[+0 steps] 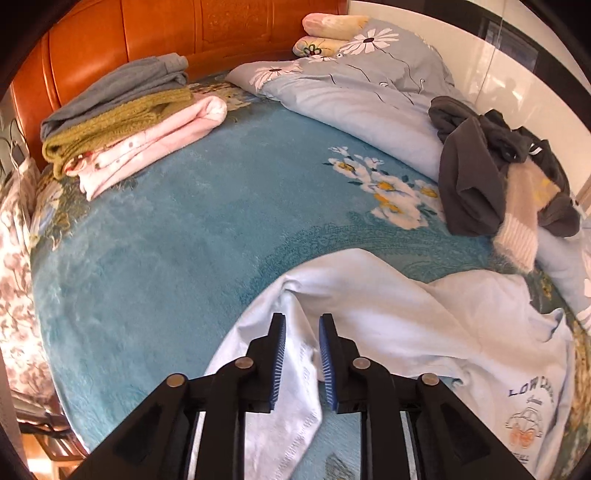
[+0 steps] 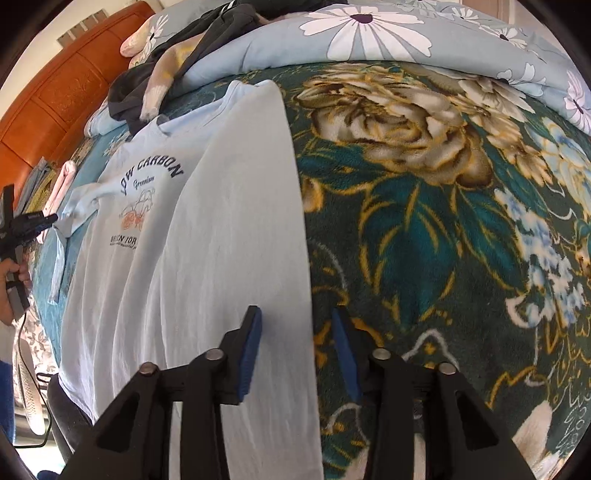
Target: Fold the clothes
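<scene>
A pale blue T-shirt (image 1: 424, 325) printed "LOW CARBON" lies on the bed, its right side folded over lengthwise (image 2: 221, 221). My left gripper (image 1: 302, 319) hangs over the shirt's left sleeve with its jaws a little apart. The sleeve cloth runs under and between the blue pads (image 1: 327, 350), which do not press on it. The right wrist view shows that gripper (image 2: 48, 219) at the sleeve's end, held by a hand (image 2: 11, 273). My right gripper (image 2: 296, 312) stands open astride the shirt's folded right edge near the hem, one pad (image 2: 249, 350) over cloth, the other over the blanket.
A teal floral blanket (image 1: 184, 221) covers the bed. A stack of folded grey, olive and pink clothes (image 1: 122, 122) sits by the wooden headboard (image 1: 147, 33). A heap of dark unfolded clothes (image 1: 491, 173) rests on a daisy-print quilt (image 1: 369, 85) at the far side.
</scene>
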{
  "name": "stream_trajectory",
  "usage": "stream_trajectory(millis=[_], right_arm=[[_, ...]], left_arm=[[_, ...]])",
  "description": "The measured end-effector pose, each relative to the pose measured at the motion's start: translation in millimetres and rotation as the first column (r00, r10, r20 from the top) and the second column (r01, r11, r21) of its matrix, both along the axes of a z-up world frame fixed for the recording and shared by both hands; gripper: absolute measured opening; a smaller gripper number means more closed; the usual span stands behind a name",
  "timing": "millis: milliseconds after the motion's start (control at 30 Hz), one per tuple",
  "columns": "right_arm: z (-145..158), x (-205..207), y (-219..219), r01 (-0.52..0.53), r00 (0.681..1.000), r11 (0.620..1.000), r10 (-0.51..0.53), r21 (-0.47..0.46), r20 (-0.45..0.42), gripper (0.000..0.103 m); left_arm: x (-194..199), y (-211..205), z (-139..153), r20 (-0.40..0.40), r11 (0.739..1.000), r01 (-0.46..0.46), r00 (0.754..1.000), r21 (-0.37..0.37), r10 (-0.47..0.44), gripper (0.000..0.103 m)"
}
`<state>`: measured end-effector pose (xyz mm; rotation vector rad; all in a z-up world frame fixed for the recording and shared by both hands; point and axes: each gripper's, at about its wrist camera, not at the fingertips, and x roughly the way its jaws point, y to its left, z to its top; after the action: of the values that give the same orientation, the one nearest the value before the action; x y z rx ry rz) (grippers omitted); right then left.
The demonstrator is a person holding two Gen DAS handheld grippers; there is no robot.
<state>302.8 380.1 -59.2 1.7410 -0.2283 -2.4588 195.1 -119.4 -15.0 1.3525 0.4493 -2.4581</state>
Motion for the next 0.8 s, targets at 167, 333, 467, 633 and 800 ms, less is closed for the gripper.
stream_trajectory(millis=[167, 333, 467, 633, 800], right_arm=[[7, 6, -8, -0.013, 1.0, 0.997, 0.015, 0.078, -0.025, 0.003], [27, -13, 16, 0.03, 0.994, 0.956, 0.001, 0.292, -0.108, 0.002], [44, -46, 65, 0.148, 0.98, 0.915, -0.085, 0.375, -0.179, 0.002], [54, -79, 128, 0.314, 0.941, 0.897, -0.249, 0.311, -0.231, 0.003], [51, -85, 140, 0.333, 0.935, 0.907, -0.282, 0.26, -0.214, 0.003]], left_arm=[[17, 16, 4, -0.001, 0.998, 0.056, 0.998, 0.026, -0.056, 0.028], [31, 30, 8, -0.01, 0.993, 0.107, 0.994, 0.053, -0.107, 0.031], [41, 50, 7, -0.014, 0.983, 0.163, 0.987, 0.086, -0.162, 0.033], [49, 81, -2, 0.012, 0.967, 0.243, 0.97, 0.079, -0.245, 0.037], [54, 105, -11, 0.037, 0.953, 0.292, 0.955, 0.082, -0.295, 0.037]])
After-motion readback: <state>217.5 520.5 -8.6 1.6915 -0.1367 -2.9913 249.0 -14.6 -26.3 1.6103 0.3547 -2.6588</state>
